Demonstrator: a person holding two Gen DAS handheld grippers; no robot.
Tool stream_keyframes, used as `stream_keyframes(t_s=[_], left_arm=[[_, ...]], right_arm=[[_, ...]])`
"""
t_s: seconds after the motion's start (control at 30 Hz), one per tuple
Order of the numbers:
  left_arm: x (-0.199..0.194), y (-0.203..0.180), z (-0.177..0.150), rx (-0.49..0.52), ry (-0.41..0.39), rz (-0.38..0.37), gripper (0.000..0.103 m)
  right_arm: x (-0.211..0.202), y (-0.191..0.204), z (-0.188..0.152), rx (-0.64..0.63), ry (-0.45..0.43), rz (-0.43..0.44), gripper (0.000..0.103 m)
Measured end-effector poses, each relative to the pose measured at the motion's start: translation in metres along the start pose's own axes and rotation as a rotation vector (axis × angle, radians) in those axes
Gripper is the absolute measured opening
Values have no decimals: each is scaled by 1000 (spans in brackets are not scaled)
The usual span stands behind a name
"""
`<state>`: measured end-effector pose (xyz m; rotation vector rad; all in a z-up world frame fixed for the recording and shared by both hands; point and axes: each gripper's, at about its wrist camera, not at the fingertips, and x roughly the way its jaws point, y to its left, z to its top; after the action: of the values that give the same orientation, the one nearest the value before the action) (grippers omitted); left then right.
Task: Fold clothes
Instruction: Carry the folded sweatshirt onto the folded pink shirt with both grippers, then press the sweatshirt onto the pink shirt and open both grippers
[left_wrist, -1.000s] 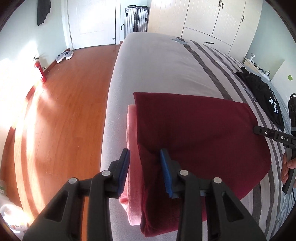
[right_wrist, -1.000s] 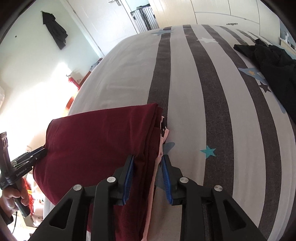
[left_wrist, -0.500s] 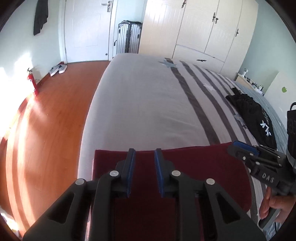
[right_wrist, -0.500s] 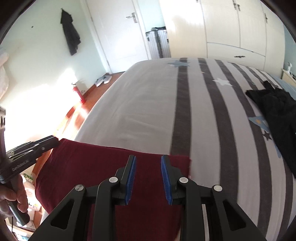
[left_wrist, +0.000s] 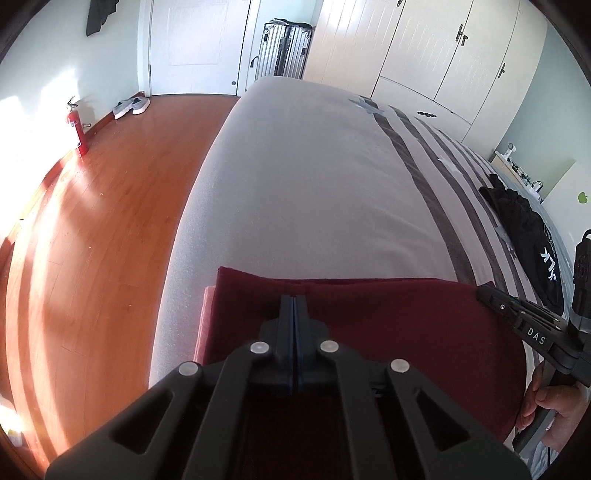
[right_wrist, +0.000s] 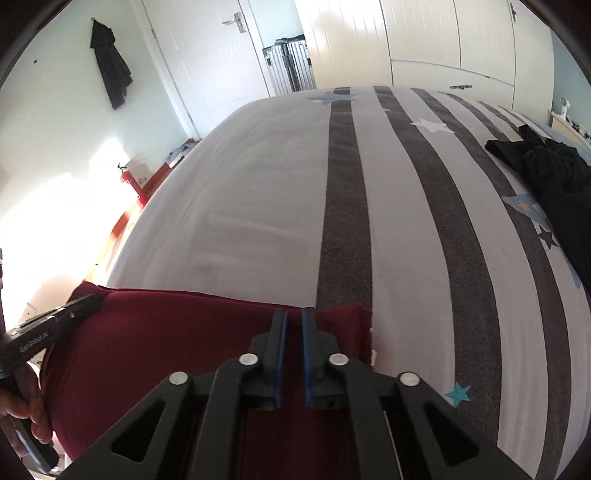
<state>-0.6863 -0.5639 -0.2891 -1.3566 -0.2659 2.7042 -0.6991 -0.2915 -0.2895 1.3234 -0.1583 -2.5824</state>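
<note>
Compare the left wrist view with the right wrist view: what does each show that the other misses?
Only the left wrist view shows the wooden floor, grey shoes and the pink garment edging out under the maroon one. Only the right wrist view shows the door handle and a teal star on the bedding. Both show the maroon garment on the striped bed, the black clothing, suitcase and fire extinguisher.
</note>
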Motion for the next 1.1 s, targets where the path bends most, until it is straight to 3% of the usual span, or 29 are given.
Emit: stream_keyframes(t_s=[0.1,0.2,0.3,0.43,0.57,0.67,0.9,1.0,1.1], left_arm=[[-15,8,3,-23,-47,3,2],[-2,15,-4,16,2,41,2],[3,11,-11,42,3,50,2],[3,19,-11,-7,8,48,2],[-17,27,-10,-14,-70,176,2],[-32,22,-16,6,-80,142,2],[-103,-48,-61,155,-169,-19,2],[-99,-60,-72,190,-143,-14,2],[-65,-30,-65,142,-90,40,2]], right_arm=[[-8,0,0,-22,-17,9,2],[-13,-2,4,-21,-33,10,2],[-4,-9,-2,-11,-5,15,2],[-1,-9,-1,-27,3,6,1],[-10,-23,7,-14,-32,-69,3],[-20,-34,10,-1,-50,-94,4],[-85,14,-25,-56,-159,54,4],[-95,41,-48,-74,-160,105,4],[-82,46,-61,-70,-135,80,4]])
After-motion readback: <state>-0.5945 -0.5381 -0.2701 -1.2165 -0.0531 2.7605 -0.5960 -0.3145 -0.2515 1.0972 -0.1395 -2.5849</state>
